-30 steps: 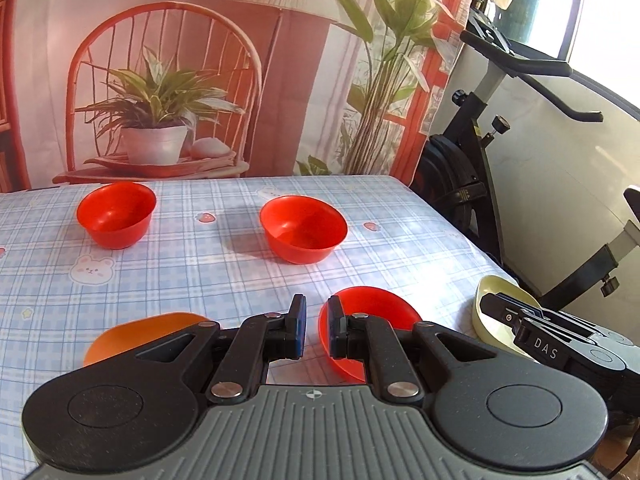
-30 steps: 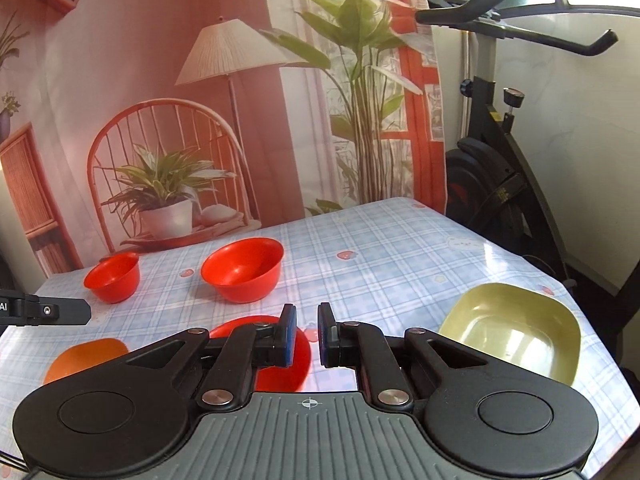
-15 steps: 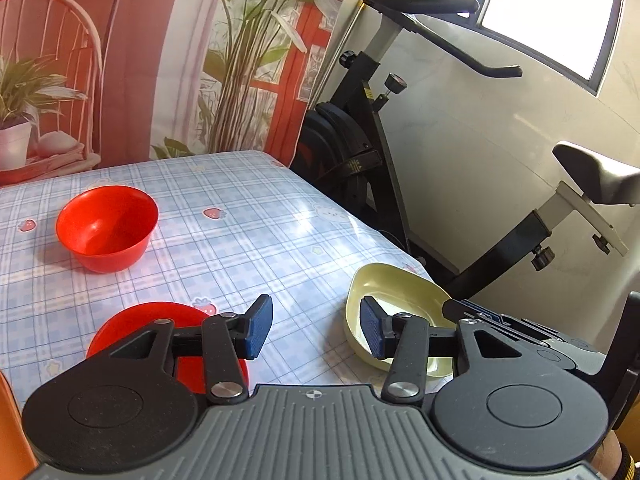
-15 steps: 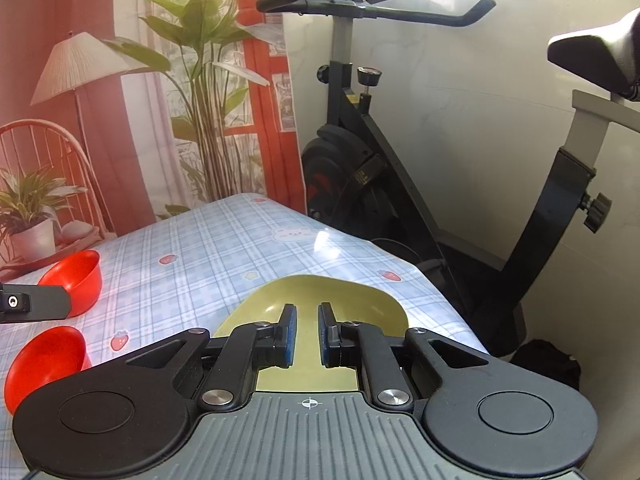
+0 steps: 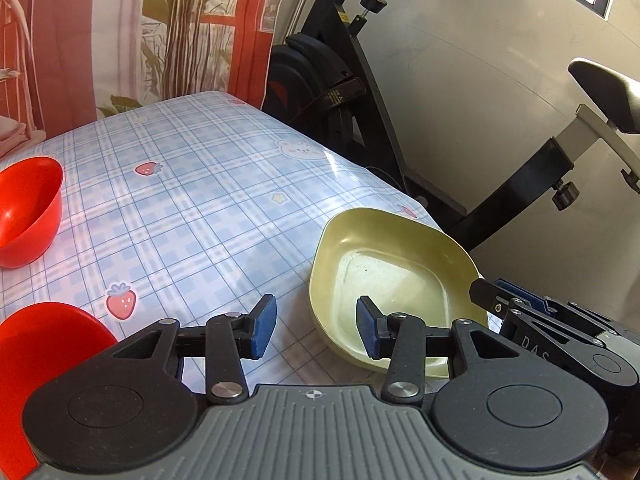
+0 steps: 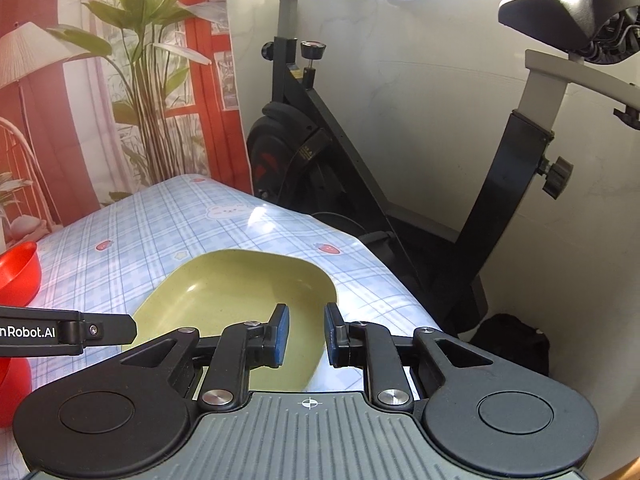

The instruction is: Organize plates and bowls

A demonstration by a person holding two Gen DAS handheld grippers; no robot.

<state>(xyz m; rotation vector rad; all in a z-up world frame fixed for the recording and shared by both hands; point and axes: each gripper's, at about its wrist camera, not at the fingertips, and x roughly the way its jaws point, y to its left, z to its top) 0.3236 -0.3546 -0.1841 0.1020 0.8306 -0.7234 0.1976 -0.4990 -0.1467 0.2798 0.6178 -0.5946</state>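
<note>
The yellow-green plate (image 5: 394, 276) is set right at the table's (image 5: 208, 200) right edge, one pointed corner toward the far edge, long axis running near to far. It is approached by both grippers. The left gripper (image 5: 316, 330) is released, jaws astride the near-left rim and just closing slightly; the right gripper (image 6: 306, 336), just opening, is parted, nothing pinched. A nudge outward could tip the plate off.

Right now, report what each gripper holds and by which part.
Nothing is held. The left gripper and right gripper both stand open at the near rim of the yellow-green dish, pads not pressing it.
</note>
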